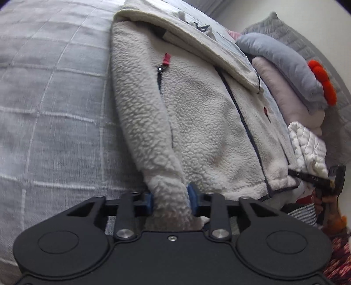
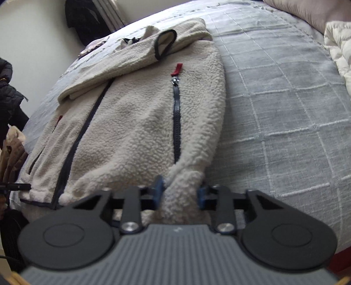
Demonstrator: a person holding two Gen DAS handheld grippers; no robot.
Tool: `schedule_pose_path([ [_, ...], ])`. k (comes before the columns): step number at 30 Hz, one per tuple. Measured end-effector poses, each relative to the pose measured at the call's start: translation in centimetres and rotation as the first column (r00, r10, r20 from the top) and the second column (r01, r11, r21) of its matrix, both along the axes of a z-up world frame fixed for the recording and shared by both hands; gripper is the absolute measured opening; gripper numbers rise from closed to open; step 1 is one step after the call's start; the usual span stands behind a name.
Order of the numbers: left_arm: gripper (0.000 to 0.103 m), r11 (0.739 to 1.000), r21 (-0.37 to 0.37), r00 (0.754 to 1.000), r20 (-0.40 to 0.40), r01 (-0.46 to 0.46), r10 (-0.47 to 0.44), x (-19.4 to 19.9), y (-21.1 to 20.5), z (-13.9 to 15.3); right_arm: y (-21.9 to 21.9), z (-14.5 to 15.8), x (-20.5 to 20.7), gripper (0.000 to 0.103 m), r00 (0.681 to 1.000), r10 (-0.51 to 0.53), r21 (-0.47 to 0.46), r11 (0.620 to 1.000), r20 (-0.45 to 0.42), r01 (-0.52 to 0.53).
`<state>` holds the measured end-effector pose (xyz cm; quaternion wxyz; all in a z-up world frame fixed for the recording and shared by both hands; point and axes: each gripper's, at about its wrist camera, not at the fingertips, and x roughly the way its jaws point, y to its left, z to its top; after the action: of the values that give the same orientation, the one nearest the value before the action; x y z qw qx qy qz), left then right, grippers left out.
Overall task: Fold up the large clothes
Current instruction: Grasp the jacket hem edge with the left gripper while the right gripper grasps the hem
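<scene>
A cream fleece jacket (image 1: 197, 114) with dark zip lines and a red zip pull lies spread on the grey checked bedspread (image 1: 54, 98). My left gripper (image 1: 170, 197) is shut on a bunched hem corner of the jacket beside the pocket zip. In the right wrist view the same jacket (image 2: 136, 114) lies front up, one sleeve folded across the top. My right gripper (image 2: 181, 190) is shut on the jacket's near hem corner below the pocket zip (image 2: 176, 122). The other gripper (image 1: 318, 179) shows at the jacket's far hem corner in the left wrist view.
Folded grey and pink clothes (image 1: 291, 72) and a white quilted item (image 1: 307, 144) lie beside the jacket. A white puffy garment (image 2: 337, 50) lies at the bed's right. Dark clothes (image 2: 87, 19) hang by the wall. The bedspread (image 2: 285, 105) extends right.
</scene>
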<state>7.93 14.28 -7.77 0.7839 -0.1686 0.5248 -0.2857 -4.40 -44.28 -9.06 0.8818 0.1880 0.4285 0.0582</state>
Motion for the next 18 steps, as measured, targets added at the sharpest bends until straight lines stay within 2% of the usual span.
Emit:
schedule_pose_path([
  [3,0.021,1.000,-0.013,0.999,0.022,-0.029,0.029,-0.3,0.1,0.9,-0.1,1.0,-0.3,0.017,0.999,-0.019,0.046,0.999,0.047,0.017],
  [8,0.020,0.998,-0.043,0.987,0.151,-0.045,0.051,-0.5,-0.3,5.3,0.5,5.2,-0.1,0.016,0.979,-0.021,0.057,0.998,0.202,0.009],
  [13,0.020,0.993,-0.069,0.941,0.319,-0.097,0.114,1.7,-1.4,10.6,0.7,10.1,3.3,0.016,0.946,-0.030,0.036,0.999,0.322,0.019],
  [18,0.020,0.979,-0.093,0.903,0.379,-0.179,0.201,7.4,-2.2,13.9,0.3,13.8,9.2,0.016,0.922,-0.067,0.010,0.998,0.382,0.068],
])
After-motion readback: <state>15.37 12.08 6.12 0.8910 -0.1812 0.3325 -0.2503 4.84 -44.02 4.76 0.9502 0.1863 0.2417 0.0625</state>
